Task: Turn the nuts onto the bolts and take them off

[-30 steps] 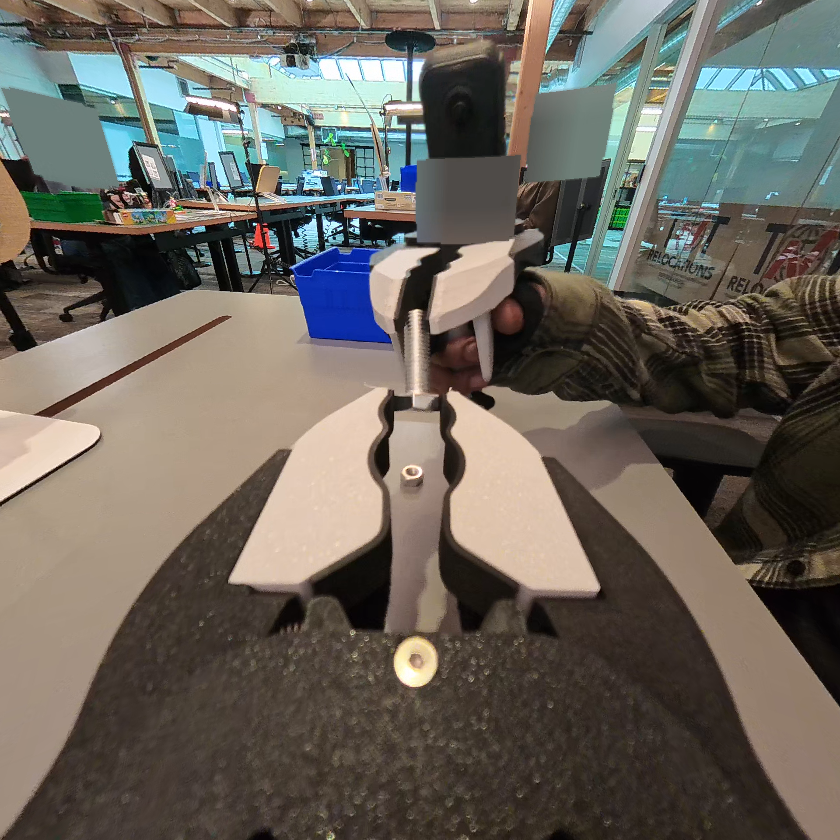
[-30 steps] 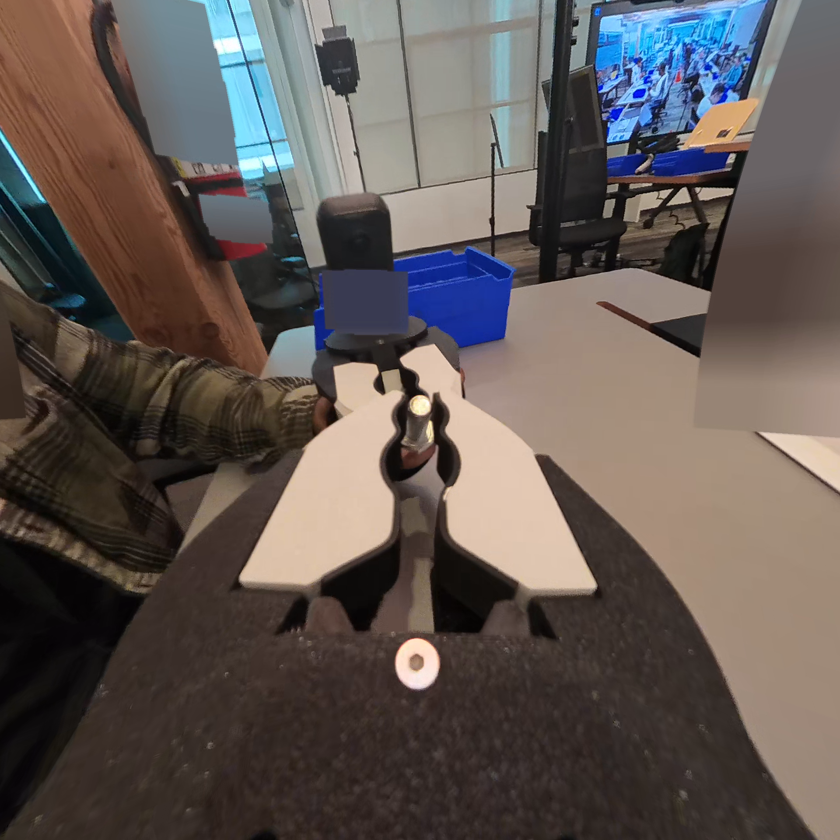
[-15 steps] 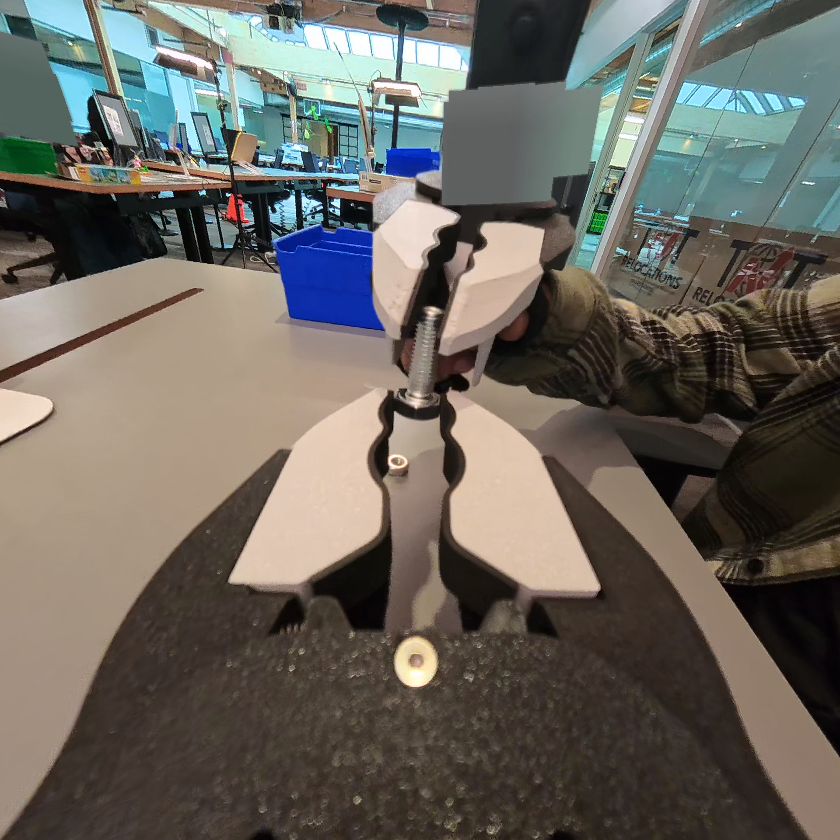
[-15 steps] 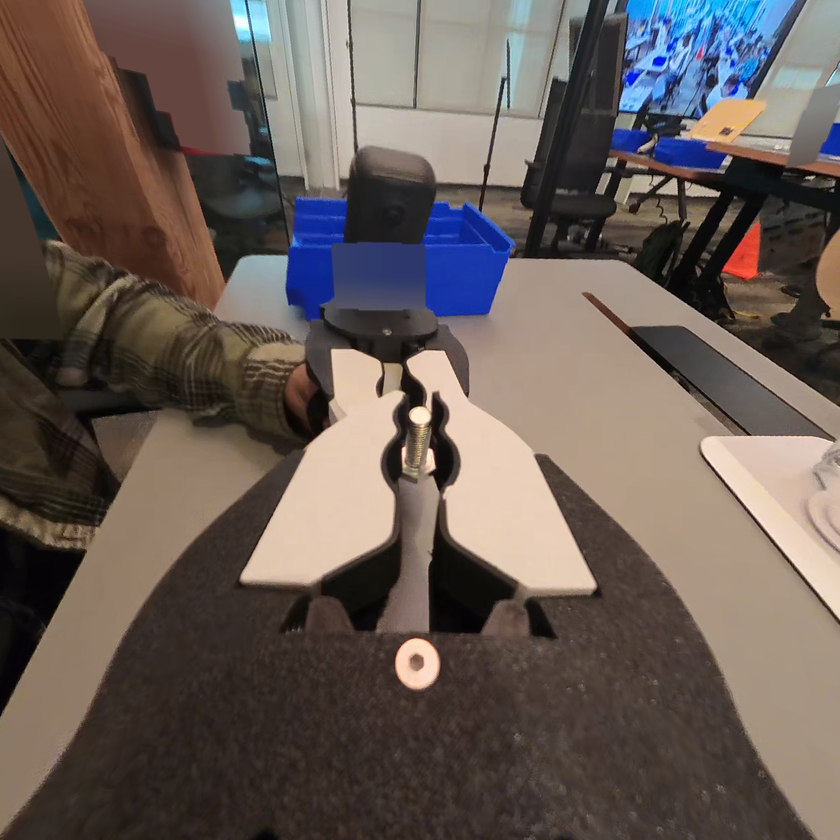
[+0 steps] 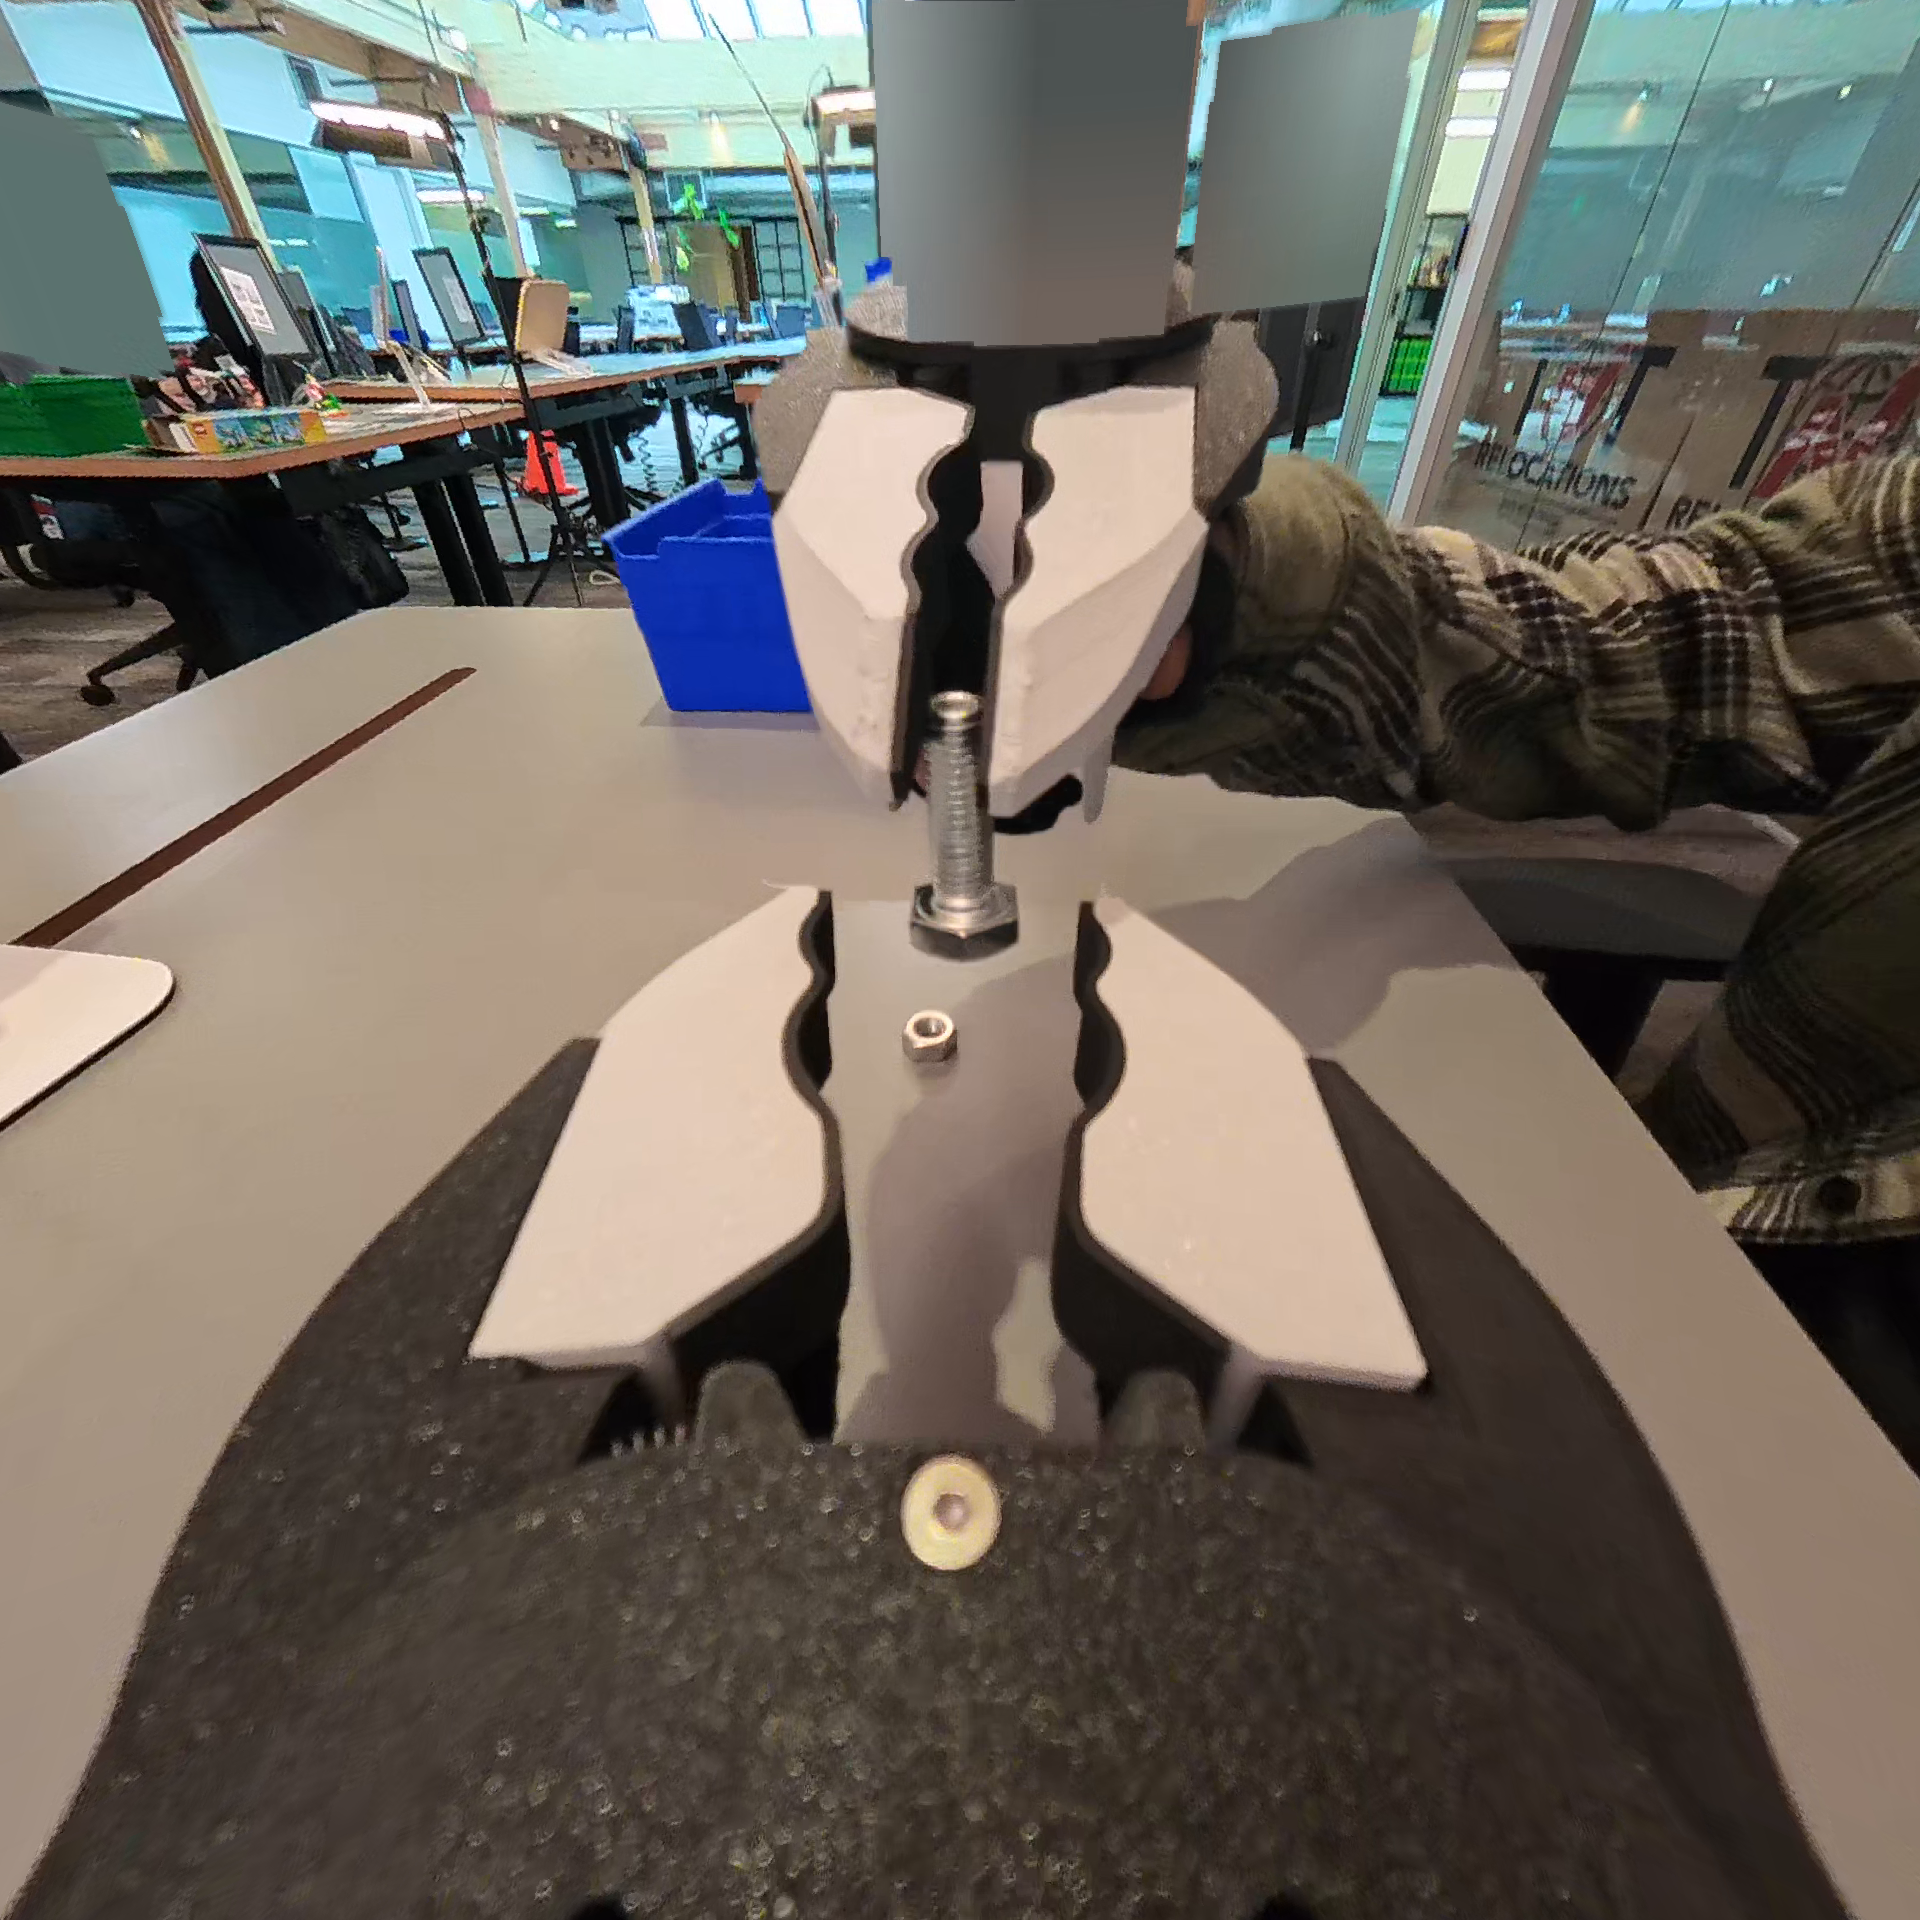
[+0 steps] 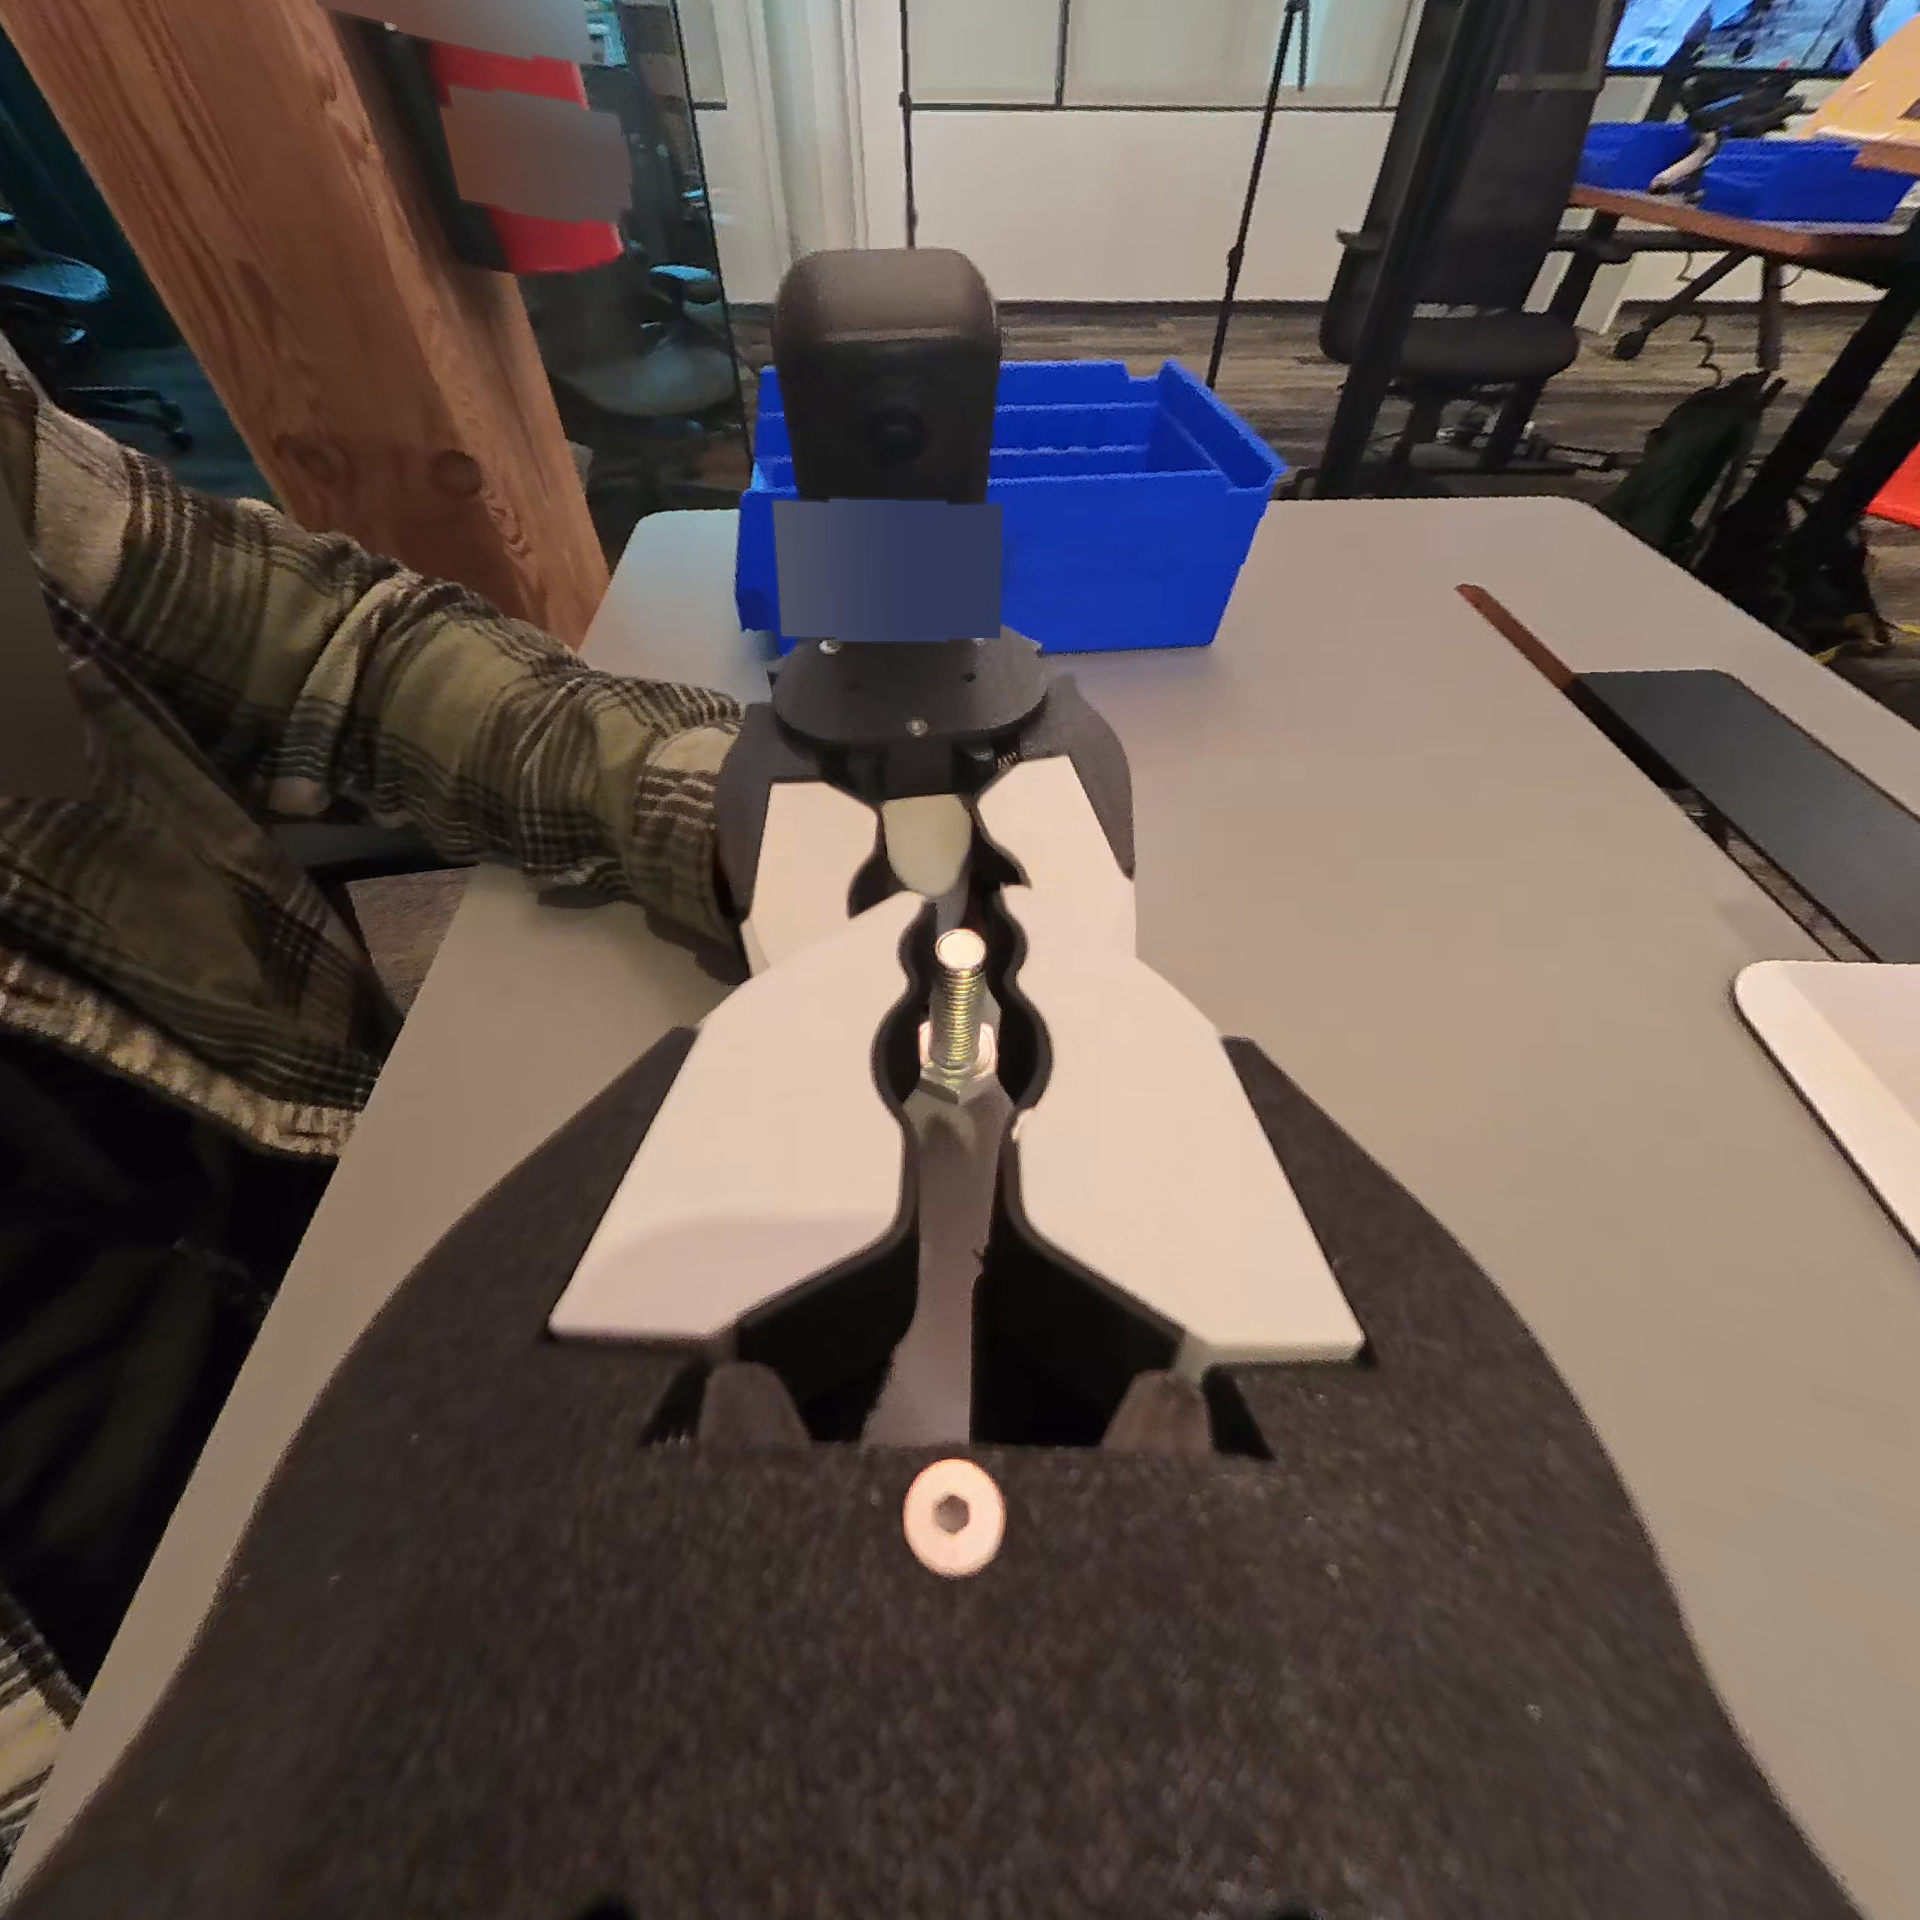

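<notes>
Your right gripper (image 6: 961, 935) is drawn narrow around the threaded upper end of the bolt (image 5: 958, 821). It holds the bolt upright, with the hex head down on the grey table (image 5: 416, 935). Your left gripper (image 5: 951, 899) is spread wide and carries nothing, and its 2 fingers frame the foot of the bolt without touching it. The 1 nut (image 5: 930, 1037) in sight lies flat on the table just beside the bolt head, between those open fingers. All of this sits nearer the table edge your sleeves cross than the opposite edge. The blue bin (image 5: 707, 613) stands well apart at the far edge. The threads look bare, so right now the nut is off the bolt. From this alone I cannot tell whether that is a finished removal or a turn-on not yet begun. Either way, the next turning-on is left to do. I judge it calls for closing the left gripper on the nut, lifting it to the bolt tip and starting it square so it does not cross-thread.
</notes>
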